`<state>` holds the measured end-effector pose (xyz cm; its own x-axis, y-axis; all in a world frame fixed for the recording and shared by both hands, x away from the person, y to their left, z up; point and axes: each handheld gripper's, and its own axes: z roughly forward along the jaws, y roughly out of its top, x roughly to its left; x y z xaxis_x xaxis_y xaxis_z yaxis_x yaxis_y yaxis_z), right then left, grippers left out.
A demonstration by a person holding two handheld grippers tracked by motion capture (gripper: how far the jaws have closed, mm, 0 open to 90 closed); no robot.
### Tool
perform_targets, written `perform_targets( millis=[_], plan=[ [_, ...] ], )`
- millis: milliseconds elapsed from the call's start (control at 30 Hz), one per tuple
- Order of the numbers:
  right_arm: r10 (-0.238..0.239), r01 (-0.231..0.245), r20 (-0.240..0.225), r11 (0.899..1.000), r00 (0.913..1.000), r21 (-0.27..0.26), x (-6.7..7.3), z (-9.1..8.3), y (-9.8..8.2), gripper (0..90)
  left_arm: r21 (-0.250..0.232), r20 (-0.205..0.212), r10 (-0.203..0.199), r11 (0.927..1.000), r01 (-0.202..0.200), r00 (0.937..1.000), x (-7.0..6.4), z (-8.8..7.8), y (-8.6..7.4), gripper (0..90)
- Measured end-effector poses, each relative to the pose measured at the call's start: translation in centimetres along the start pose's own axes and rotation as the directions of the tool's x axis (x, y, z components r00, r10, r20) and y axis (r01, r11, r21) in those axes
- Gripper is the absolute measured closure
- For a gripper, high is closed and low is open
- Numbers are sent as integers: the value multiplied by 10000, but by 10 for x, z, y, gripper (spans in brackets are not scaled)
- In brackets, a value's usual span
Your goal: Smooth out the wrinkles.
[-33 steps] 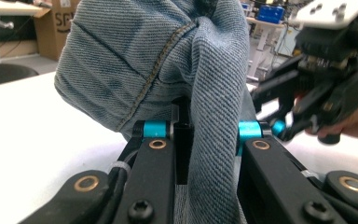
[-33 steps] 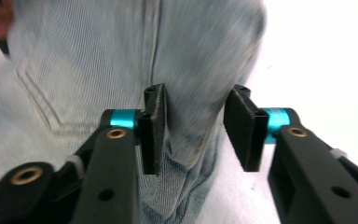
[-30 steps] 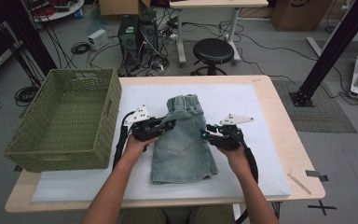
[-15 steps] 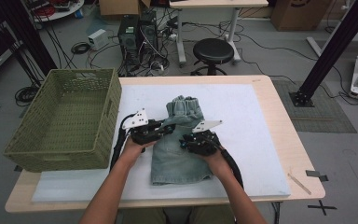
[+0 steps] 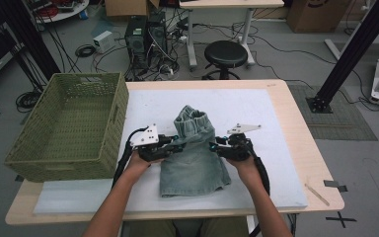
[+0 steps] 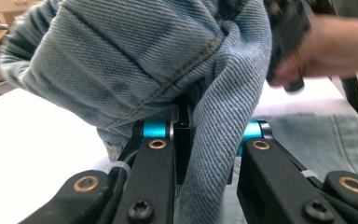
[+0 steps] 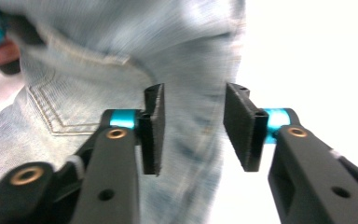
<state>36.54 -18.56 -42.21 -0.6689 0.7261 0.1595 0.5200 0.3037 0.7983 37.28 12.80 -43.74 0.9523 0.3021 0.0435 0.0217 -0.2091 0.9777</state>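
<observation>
Denim shorts [image 5: 193, 155] flat on white tabletop [image 5: 276, 148] beside green basket [image 5: 69, 128], upper part bunched between both grippers. Left gripper [image 6: 182, 135] view: fingers [image 6: 182, 140] clamped on a doubled fold; cloth thick, soft, seam-ridged, unlikely to slip. Right gripper [image 7: 193, 126] view: fingers [image 7: 154, 126] just opened, parted over the pocket edge, gripping nothing. Best hold judged at stitched seams or waistband; limp weight, sagging when lifted.
</observation>
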Motion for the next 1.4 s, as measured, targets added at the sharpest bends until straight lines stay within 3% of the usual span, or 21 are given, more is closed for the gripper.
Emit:
perform_targets(
  millis=[233,433,667,900,1033,1300,1400],
  plan=[
    [29,-19,531,9998,9986,-173,-15,-18,5,549,248,94,159,9996,-161,9998,-7,0,-5,817],
    [193,-174,875,9996,9960,-227,-26,-17,16,536,399,193,336,9986,-343,9993,-12,-3,-7,817],
    [-431,428,525,9991,9977,68,-32,-3,42,522,620,302,538,9965,-556,9981,-14,-7,-10,816],
    [-914,931,-598,9953,9940,258,-27,10,55,499,649,346,522,9964,-544,9980,-13,-9,-12,816],
    [-1057,1089,-901,9936,9903,308,-26,14,57,499,666,353,517,9963,-540,9980,-13,-9,-12,816],
    [-1617,1664,-736,9841,9841,622,-23,24,67,632,627,329,388,9972,-408,9987,-12,-9,-12,815],
    [-1534,1580,-670,9849,9859,707,-24,27,67,650,578,317,328,9977,-346,9990,-11,-9,-12,816]
  ],
)
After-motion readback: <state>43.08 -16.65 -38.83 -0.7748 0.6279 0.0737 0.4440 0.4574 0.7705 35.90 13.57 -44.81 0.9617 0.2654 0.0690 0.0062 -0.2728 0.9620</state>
